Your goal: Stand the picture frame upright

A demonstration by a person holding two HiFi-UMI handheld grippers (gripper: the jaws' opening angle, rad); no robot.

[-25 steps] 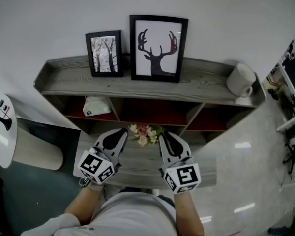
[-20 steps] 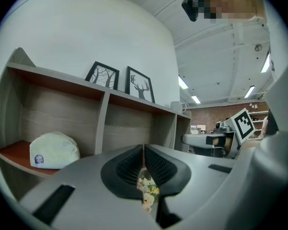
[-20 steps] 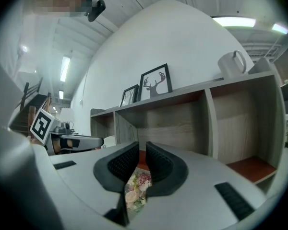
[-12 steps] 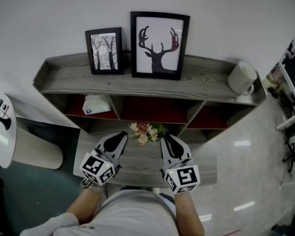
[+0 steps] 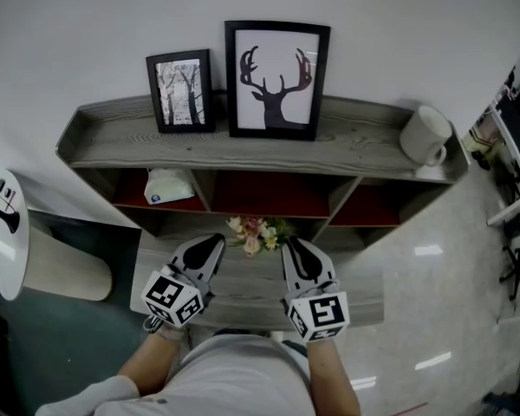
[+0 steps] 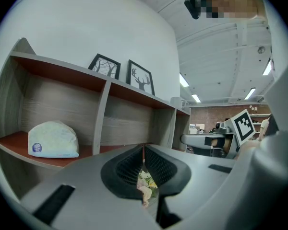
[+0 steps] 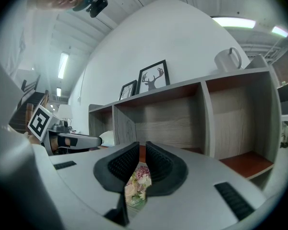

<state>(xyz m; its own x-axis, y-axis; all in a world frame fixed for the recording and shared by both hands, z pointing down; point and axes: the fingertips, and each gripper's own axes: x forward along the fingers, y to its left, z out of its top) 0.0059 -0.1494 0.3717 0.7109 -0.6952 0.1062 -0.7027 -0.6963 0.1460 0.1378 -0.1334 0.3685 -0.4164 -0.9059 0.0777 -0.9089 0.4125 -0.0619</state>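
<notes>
The deer picture frame (image 5: 276, 80) stands upright on the top board of the wooden shelf unit (image 5: 364, 150), leaning back against the white wall (image 5: 87, 24). It holds a dark antlered head on white paper. Just beside it, on its left, the small picture frame (image 5: 181, 92) with bare trees stands upright in the same way, its edge close to the larger one, though whether they touch cannot be told. Well apart from both, at the right end of the same board, a white mug (image 5: 424, 135) lies tipped on its side.

Below the top board the unit has three open compartments with red floors. A white soft pack (image 5: 170, 186) with a round blue label sits in the left one. A small bunch of flowers (image 5: 254, 234) lies on the lower ledge (image 5: 251, 293) in front of the middle compartment.

The left gripper (image 5: 214, 241) and the right gripper (image 5: 293, 244) hover low over that ledge, side by side, near the person's body and far from the frames. They point roughly level at the shelf, with the flowers between them. The left one's jaws are pressed together at the tips and grip nothing. The right one's jaws are all but together, with only a thin slit left, and are likewise empty; the flowers show only beyond them.

A round white stool (image 5: 4, 232) stands off to the left on the floor.
</notes>
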